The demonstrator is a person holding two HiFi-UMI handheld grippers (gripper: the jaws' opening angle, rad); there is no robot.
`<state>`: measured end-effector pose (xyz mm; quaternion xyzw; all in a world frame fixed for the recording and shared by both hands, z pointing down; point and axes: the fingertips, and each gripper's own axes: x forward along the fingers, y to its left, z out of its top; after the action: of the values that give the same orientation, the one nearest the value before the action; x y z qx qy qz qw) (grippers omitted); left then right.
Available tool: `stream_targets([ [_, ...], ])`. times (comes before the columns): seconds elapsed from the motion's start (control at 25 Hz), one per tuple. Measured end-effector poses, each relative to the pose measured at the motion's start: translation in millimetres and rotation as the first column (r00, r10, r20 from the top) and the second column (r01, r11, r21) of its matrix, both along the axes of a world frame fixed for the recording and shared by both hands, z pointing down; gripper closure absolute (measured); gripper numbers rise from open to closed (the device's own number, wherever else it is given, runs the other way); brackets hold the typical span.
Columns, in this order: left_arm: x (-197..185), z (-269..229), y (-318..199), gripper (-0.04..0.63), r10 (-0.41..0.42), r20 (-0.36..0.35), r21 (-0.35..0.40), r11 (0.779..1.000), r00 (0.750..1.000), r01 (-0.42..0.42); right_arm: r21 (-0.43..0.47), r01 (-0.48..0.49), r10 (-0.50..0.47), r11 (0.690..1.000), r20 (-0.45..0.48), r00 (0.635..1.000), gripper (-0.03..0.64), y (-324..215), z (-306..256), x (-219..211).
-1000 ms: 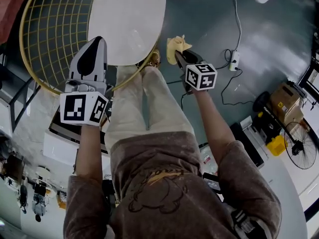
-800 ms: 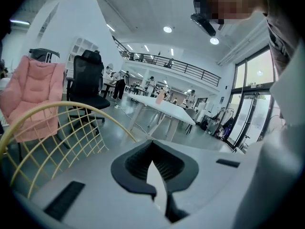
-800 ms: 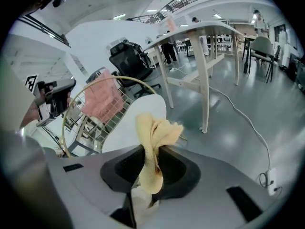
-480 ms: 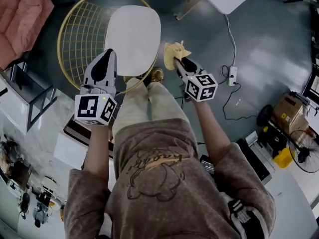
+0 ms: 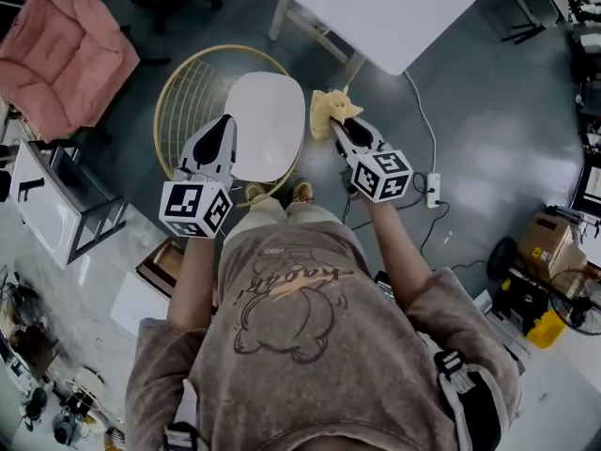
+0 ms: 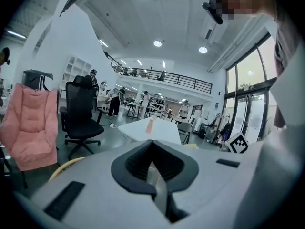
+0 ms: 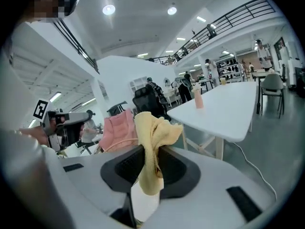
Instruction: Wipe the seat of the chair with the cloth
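Approach step in hand, no wiping yet. Pinching the yellow cloth (image 5: 327,111) in the jaws of the right gripper (image 5: 336,128), with the cloth bunched and poking past the tips, just right of the chair's white seat (image 5: 266,125) and seemingly clear of it. Holding the left gripper (image 5: 222,132) over the seat's left edge, jaws pressed together on nothing. Next, by the look of it: swing the cloth left and down onto the seat, press it flat, then sweep across, gripping firmly against slip.
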<state>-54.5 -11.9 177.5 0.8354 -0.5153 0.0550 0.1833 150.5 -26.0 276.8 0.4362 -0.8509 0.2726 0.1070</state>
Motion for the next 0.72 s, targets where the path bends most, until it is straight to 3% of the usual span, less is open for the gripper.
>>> stream_targets([
  [0.36,5,-45,8,0.586,0.018,-0.02,0.057,0.998,1.0,-0.017,0.138,-0.018,0.012,0.99,0.044,0.999,0.508,-4,-71,0],
  [0.72,-3,-33,29,0.586,-0.007,-0.055,0.04,0.999,0.998,0.009,0.192,0.01,-0.019,0.981,0.045,0.999,0.508,12,-92,-22],
])
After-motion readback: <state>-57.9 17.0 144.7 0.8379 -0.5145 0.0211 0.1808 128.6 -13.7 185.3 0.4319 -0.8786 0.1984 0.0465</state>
